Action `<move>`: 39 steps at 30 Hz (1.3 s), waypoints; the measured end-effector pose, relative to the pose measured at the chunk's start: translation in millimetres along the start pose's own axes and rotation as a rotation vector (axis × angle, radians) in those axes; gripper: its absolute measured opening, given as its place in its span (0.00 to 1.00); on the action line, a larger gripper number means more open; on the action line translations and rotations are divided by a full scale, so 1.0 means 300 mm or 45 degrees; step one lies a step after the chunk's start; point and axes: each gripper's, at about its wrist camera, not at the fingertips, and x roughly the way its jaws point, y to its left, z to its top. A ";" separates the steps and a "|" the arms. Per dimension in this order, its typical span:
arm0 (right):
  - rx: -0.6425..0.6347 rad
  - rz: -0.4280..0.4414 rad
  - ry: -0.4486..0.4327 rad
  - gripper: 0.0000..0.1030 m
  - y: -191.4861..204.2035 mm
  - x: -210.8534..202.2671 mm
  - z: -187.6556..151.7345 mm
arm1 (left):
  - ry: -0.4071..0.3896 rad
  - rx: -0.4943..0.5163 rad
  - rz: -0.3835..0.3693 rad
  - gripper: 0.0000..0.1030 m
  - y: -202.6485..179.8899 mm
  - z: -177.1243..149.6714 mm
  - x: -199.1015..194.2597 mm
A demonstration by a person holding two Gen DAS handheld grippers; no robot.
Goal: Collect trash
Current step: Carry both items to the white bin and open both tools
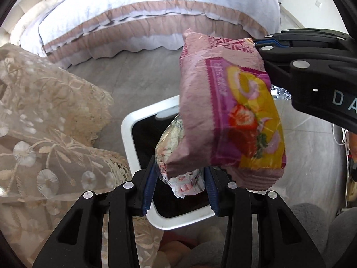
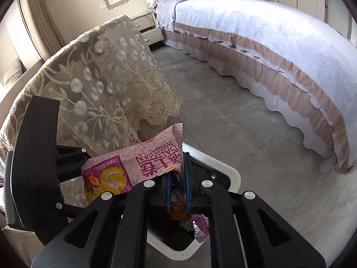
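A white-rimmed trash bin (image 1: 128,138) with a dark inside stands on the grey floor below both grippers; it also shows in the right wrist view (image 2: 234,174). My left gripper (image 1: 179,187) holds a crumpled clear printed wrapper (image 1: 178,156) between its blue pads, above the bin opening. My right gripper (image 2: 177,189) is shut on the edge of a pink Swiss-roll snack wrapper (image 2: 138,163). In the left wrist view this pink wrapper (image 1: 225,116) hangs from the right gripper (image 1: 258,44), over the bin and in front of the clear wrapper.
A lace-covered piece of furniture (image 1: 44,134) stands left of the bin, also in the right wrist view (image 2: 100,78). A bed with a ruffled pink and white skirt (image 2: 279,55) lies beyond the grey floor (image 2: 223,111). A nightstand (image 2: 147,26) is at the back.
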 end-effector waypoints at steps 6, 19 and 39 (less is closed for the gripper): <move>0.002 0.005 0.018 0.11 0.002 0.019 -0.003 | 0.002 0.001 0.012 0.39 0.001 0.015 0.008; -0.023 0.004 0.041 0.11 0.023 0.028 0.004 | -0.034 -0.018 0.033 0.96 0.016 0.011 -0.023; -0.073 0.047 0.199 0.24 0.082 0.123 -0.020 | -0.099 0.036 0.074 0.96 0.000 -0.034 -0.169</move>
